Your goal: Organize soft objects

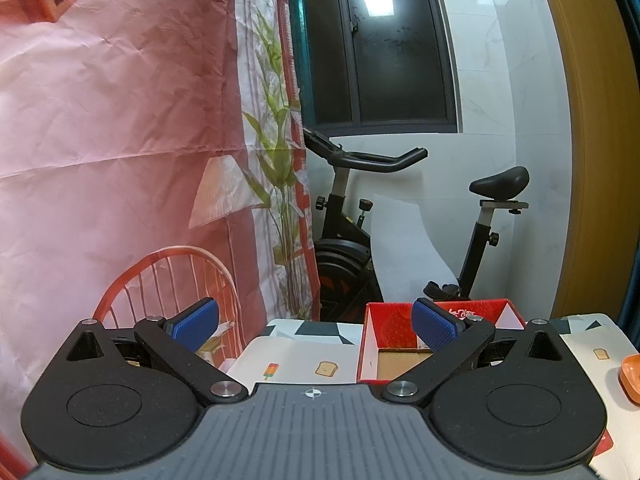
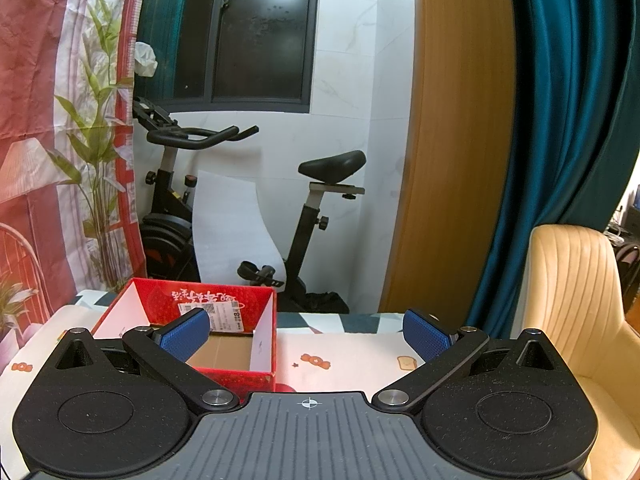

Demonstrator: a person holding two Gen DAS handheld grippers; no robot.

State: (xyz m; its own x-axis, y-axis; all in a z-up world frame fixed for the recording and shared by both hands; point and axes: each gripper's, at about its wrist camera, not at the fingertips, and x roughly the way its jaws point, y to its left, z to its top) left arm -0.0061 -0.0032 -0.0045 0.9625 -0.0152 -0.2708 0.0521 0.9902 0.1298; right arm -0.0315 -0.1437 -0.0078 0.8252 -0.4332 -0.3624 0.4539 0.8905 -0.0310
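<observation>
With both the left gripper (image 1: 315, 322) and right gripper (image 2: 307, 332) spread wide and empty above the table (image 2: 352, 354), no soft object shows anywhere, so groping blindly could knock the red box (image 2: 224, 312) at lower left

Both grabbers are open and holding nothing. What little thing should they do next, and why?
Probably tilt down to look for a soft thing. Left gripper and right gripper are both open with nothing between them, the red box shows only bare cardboard inside, and no soft things show in either view.
</observation>
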